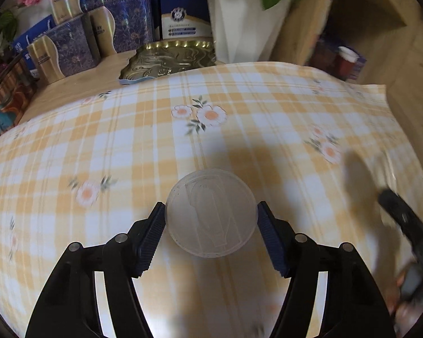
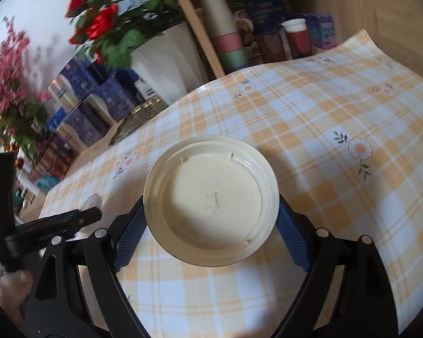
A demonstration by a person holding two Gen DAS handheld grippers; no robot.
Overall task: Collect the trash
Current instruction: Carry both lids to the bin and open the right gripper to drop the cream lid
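With the left gripper (image 1: 211,231) pinching the clear lid (image 1: 211,214) and the right gripper (image 2: 211,231) clamping the cream lid (image 2: 211,200) edge-on at three and nine o'clock, either could slip out.

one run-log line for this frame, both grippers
left gripper: round translucent plastic lid between fingers | right gripper: shut on round cream plastic lid

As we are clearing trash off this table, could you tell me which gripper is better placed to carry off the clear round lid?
Left: the left gripper has its pads against both edges of the clear lid, while the right gripper is filled by the cream lid.
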